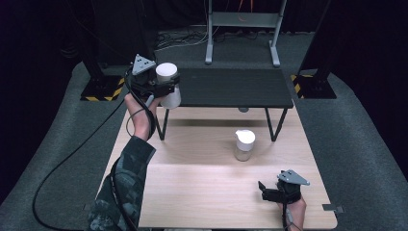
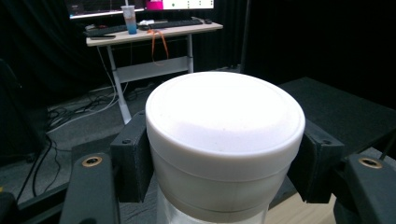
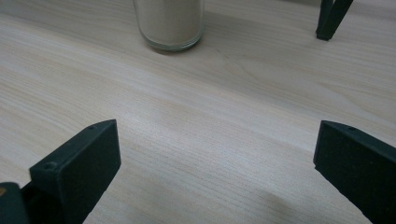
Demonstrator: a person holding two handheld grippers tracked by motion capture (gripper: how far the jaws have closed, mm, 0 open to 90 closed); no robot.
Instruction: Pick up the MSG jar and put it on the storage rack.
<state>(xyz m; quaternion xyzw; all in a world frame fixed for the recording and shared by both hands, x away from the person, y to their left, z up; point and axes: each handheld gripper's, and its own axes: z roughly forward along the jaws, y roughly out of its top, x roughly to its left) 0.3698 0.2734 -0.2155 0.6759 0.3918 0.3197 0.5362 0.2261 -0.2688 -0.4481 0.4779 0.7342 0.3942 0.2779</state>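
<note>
From the high view I see my left claw [image 1: 161,86] lifted at the far left corner of the black raised shelf [image 1: 231,86], pinching a white-lidded jar [image 1: 168,84] that hangs upright in the air, clear of the tabletop [image 1: 216,192]. The left gripper view gives me what the overhead cannot: the jar's broad white lid [image 2: 224,116] close up, with both black jaws pressed against its sides just below the rim, and a clear glass body starting beneath it; beyond it I make out a far desk [image 2: 154,32] with a cup [image 2: 129,18] on it. A second jar [image 1: 244,144] with a white lid stands on the tabletop just in front of the shelf, between its legs and near the middle. In the right gripper view only that jar's glass base [image 3: 170,28] shows, filled with something pale, and one black shelf leg [image 3: 329,18] stands off to its right. My right claw [image 1: 274,190] rests low near the tabletop's near right edge, jaws spread wide with bare wood between them, touching nothing. The shelf's legs and the standing jar lie between the two claws.
</note>
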